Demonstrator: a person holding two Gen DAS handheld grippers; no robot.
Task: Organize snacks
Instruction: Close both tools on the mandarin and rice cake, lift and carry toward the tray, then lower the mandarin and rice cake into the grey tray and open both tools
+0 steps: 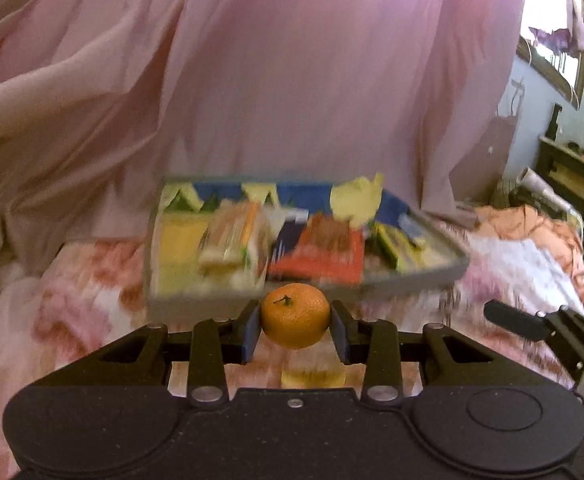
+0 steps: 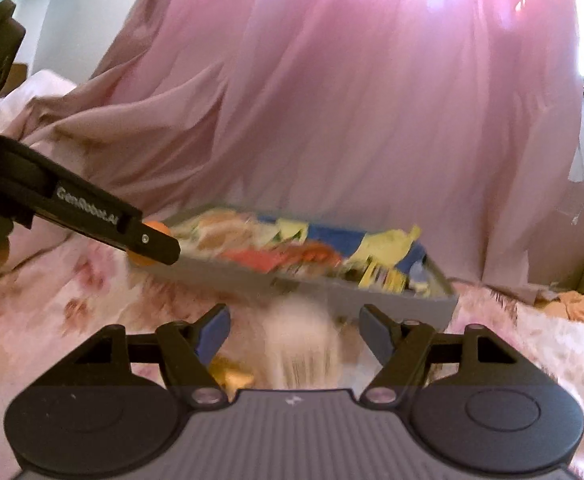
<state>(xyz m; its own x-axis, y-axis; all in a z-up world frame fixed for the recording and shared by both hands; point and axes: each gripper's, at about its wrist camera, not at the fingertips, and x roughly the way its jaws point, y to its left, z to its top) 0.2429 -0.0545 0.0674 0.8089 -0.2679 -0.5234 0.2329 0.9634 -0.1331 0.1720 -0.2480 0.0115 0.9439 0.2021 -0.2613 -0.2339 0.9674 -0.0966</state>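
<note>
My left gripper (image 1: 295,326) is shut on an orange mandarin (image 1: 295,315), held above the flowered bedspread just in front of the grey tray (image 1: 412,276). The tray holds several snack packets: yellow, orange-red and blue ones. In the right wrist view the left gripper (image 2: 148,242) shows at the left with the mandarin (image 2: 157,227) at the tray's (image 2: 392,300) near left corner. My right gripper (image 2: 294,334) is open and empty, over a blurred white packet (image 2: 302,350) lying in front of the tray. Both views are motion-blurred.
A pink curtain (image 1: 292,80) hangs behind the tray. A yellow packet (image 1: 312,376) lies on the bedspread (image 1: 72,300) under my left gripper. Dark furniture (image 1: 572,184) and orange cloth (image 1: 532,224) are at the far right.
</note>
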